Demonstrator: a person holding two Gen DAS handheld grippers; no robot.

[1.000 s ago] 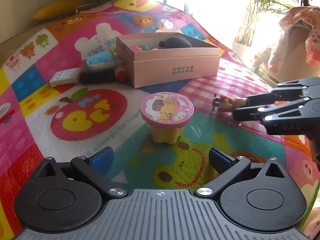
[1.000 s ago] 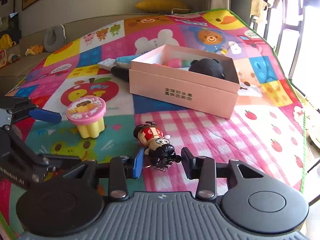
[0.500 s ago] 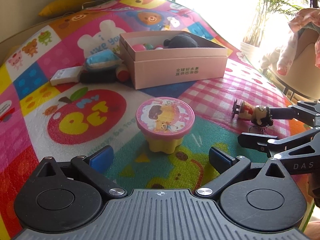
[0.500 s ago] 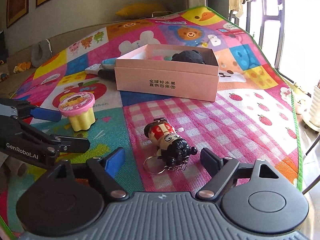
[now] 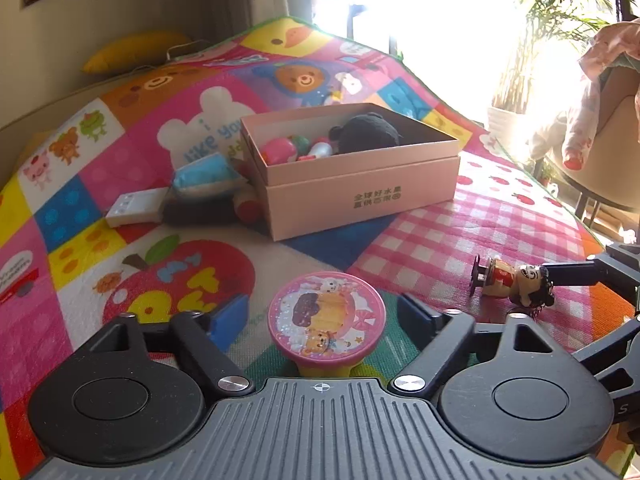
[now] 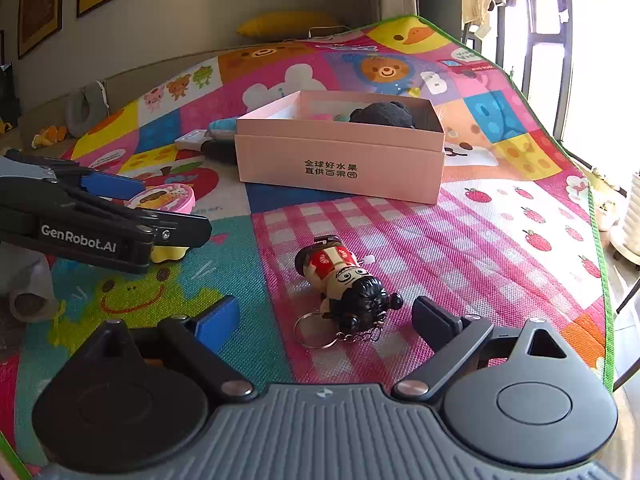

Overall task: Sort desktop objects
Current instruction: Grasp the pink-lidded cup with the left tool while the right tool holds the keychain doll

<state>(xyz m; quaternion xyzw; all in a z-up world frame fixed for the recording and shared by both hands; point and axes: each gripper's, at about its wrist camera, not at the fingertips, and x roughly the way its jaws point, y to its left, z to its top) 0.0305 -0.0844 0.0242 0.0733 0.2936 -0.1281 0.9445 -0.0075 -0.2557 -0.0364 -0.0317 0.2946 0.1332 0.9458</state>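
A yellow cup with a pink picture lid [image 5: 326, 322] stands on the play mat between the open fingers of my left gripper [image 5: 320, 316]; it also shows in the right wrist view [image 6: 166, 200]. A doll keychain [image 6: 344, 284] lies on the pink checked patch, its head between the open fingers of my right gripper [image 6: 326, 316]; it also shows in the left wrist view [image 5: 512, 282]. A pink box [image 5: 360, 196] holding a black plush and small toys stands farther back, also in the right wrist view [image 6: 340, 164].
Left of the box lie a white block [image 5: 136, 208], a blue pouch [image 5: 204, 176] and a dark item. The mat's green edge [image 6: 596, 240] runs along the right, with a chair and plants beyond. A yellow pillow [image 6: 288, 24] lies at the back.
My right gripper opened, let go of the doll keychain and drew back. My left gripper moved forward so that the pink-lidded cup now stands between its fingers.
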